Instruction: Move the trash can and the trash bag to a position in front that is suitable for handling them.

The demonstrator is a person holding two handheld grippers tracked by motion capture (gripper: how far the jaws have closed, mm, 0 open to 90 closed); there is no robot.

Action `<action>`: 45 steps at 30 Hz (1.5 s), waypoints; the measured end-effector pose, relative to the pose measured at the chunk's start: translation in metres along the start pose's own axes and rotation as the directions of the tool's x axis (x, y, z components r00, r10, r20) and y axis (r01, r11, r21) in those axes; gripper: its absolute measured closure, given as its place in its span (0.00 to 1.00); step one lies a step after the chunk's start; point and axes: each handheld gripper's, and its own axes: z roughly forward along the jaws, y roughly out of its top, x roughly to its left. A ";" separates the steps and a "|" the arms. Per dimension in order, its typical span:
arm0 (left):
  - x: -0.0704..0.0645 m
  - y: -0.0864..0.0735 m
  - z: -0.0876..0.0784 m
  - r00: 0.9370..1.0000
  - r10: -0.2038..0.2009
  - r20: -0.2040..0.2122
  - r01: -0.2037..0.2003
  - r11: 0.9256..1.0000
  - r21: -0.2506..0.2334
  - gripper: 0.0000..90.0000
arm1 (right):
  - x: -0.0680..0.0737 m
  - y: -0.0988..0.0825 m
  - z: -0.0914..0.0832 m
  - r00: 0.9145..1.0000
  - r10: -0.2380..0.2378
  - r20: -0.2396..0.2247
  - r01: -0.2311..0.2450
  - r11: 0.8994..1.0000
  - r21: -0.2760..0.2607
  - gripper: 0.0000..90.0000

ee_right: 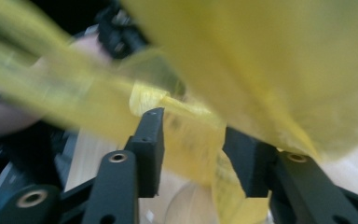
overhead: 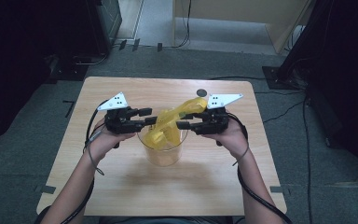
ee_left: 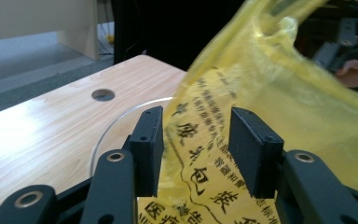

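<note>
On the left of the bench [overhead: 121, 196], the left gripper [overhead: 150, 116] points inward at a clear plastic tub [overhead: 164, 151] standing near the bench's middle. Its fingers [ee_left: 150, 140] stand apart, with printed yellow film loose between them and no pad pressing on it. The yellow bag [overhead: 172, 122] sits partly inside the tub, its upper part rising up and to the right above the rim. A round hole [overhead: 201, 92] lies in the bench top behind the bag. On the right, the right gripper [overhead: 185, 122] faces the left one across the tub. Its fingers [ee_right: 149, 140] are also apart, a strip of the bag hanging between them; the view is blurred.
</note>
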 end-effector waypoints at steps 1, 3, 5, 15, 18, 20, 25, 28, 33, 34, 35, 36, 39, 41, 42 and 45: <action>-0.001 0.001 0.000 1.000 0.005 0.000 -0.005 1.000 -0.002 0.59 | 0.001 0.002 0.002 1.000 0.000 0.014 0.001 1.000 -0.022 0.60; -0.004 0.004 -0.001 1.000 0.012 0.005 -0.012 1.000 -0.016 0.58 | 0.003 0.006 0.006 0.999 0.002 0.033 -0.001 0.999 -0.038 0.56; -0.007 0.007 -0.001 1.000 0.014 0.020 -0.014 1.000 -0.028 0.57 | 0.004 0.009 0.011 0.999 0.007 0.049 -0.004 0.998 -0.057 0.52; -0.020 0.006 0.007 0.990 0.114 0.085 -0.115 0.993 0.008 0.57 | 0.006 0.009 0.030 0.999 0.038 0.017 -0.037 0.997 -0.065 0.62; -0.023 0.005 0.011 0.987 0.123 0.103 -0.125 0.992 0.016 0.56 | 0.005 0.009 0.031 0.997 0.076 0.015 -0.075 0.993 -0.087 0.69; -0.023 0.005 0.012 0.986 0.131 0.104 -0.134 0.991 0.018 0.56 | 0.005 0.009 0.031 0.996 0.090 0.011 -0.089 0.992 -0.089 0.71; -0.026 0.004 0.015 0.986 0.157 0.064 -0.160 0.986 0.042 0.70 | 0.009 0.008 0.040 0.994 0.113 -0.001 -0.113 0.991 -0.065 0.83; -0.025 0.003 0.015 0.986 0.156 0.052 -0.159 0.986 0.051 0.84 | 0.010 0.009 0.042 0.992 0.122 0.014 -0.121 0.991 -0.055 0.93; -0.026 0.004 0.013 0.985 0.166 0.049 -0.169 0.984 0.058 0.91 | 0.011 0.010 0.042 0.989 0.139 0.040 -0.137 0.989 -0.053 1.00; -0.026 0.004 0.012 0.985 0.166 0.045 -0.169 0.984 0.055 0.93 | 0.011 0.011 0.040 0.989 0.140 0.053 -0.137 0.989 -0.055 1.00; -0.025 0.005 0.010 0.986 0.161 0.043 -0.163 0.985 0.051 0.93 | 0.011 0.011 0.039 0.988 0.140 0.060 -0.137 0.989 -0.053 1.00; -0.024 0.005 0.009 0.987 0.155 0.039 -0.156 0.987 0.047 0.96 | 0.011 0.011 0.038 0.988 0.142 0.064 -0.138 0.989 -0.052 1.00; -0.021 0.006 0.005 0.989 0.143 0.028 -0.144 0.989 0.034 0.98 | 0.009 0.011 0.034 0.987 0.146 0.071 -0.143 0.988 -0.056 1.00; -0.019 0.006 0.003 0.991 0.133 0.021 -0.134 0.991 0.029 0.98 | 0.008 0.012 0.032 0.986 0.152 0.073 -0.148 0.987 -0.058 1.00; -0.018 0.006 0.002 0.991 0.131 0.017 -0.131 0.991 0.027 0.98 | 0.008 0.012 0.031 0.986 0.150 0.076 -0.146 0.988 -0.059 1.00; -0.014 0.006 -0.002 0.993 0.119 0.008 -0.120 0.993 0.023 0.99 | 0.007 0.012 0.028 0.986 0.147 0.084 -0.143 0.988 -0.051 1.00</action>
